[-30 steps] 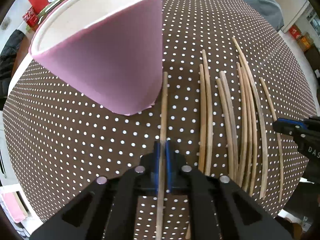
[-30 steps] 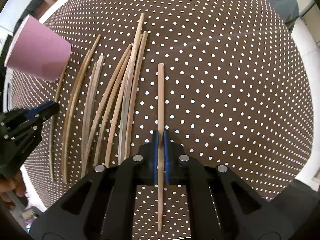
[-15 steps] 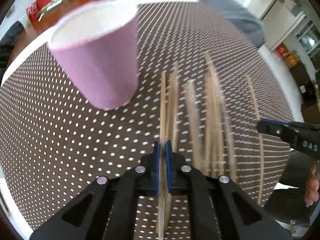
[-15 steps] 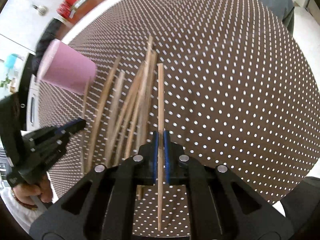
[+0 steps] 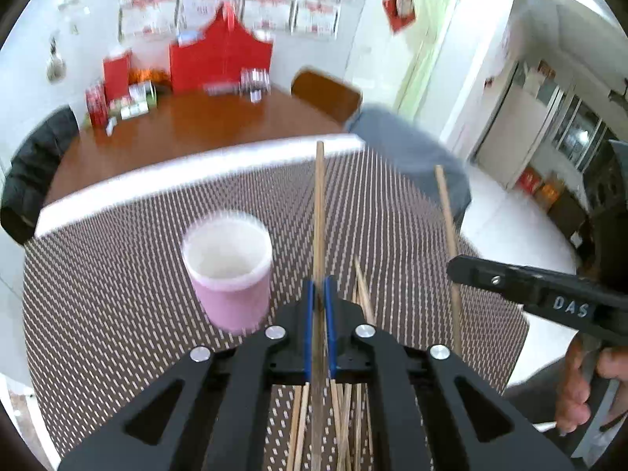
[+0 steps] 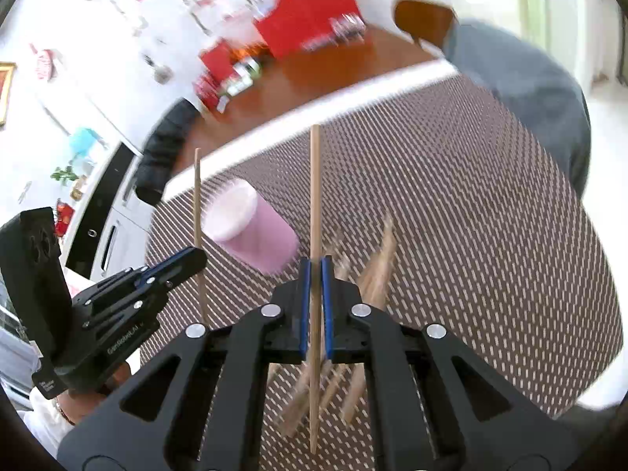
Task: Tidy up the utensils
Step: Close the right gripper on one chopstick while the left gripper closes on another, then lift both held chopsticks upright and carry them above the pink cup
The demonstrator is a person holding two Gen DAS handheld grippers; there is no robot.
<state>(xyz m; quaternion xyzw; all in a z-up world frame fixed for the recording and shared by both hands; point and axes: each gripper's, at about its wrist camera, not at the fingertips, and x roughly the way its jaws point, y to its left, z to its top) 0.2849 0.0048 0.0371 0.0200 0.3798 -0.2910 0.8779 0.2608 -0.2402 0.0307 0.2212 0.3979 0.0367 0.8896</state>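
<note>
My left gripper [image 5: 318, 298] is shut on a wooden chopstick [image 5: 320, 212] that sticks up and forward from its blue pads. My right gripper [image 6: 314, 274] is likewise shut on a second chopstick [image 6: 314, 196]. Both are lifted well above the dotted brown tablecloth [image 5: 117, 274]. A pink cup [image 5: 229, 271] with a white inside stands upright on the cloth, ahead and left of the left gripper. In the right wrist view the pink cup [image 6: 251, 231] lies between the two grippers. Several more chopsticks [image 6: 376, 267] lie on the cloth below, partly hidden by the fingers.
In the left wrist view the right gripper [image 5: 455, 265] comes in from the right with its chopstick [image 5: 447, 235]. Beyond the cloth's white edge [image 5: 196, 172] stands a brown wooden table [image 5: 196, 125] with red boxes [image 5: 219, 59], and a grey-covered chair [image 5: 412, 149].
Both grippers have risen from the table with their chopsticks and tilted up toward level, so the room now shows. The cup and the loose chopsticks look smaller and lower.
</note>
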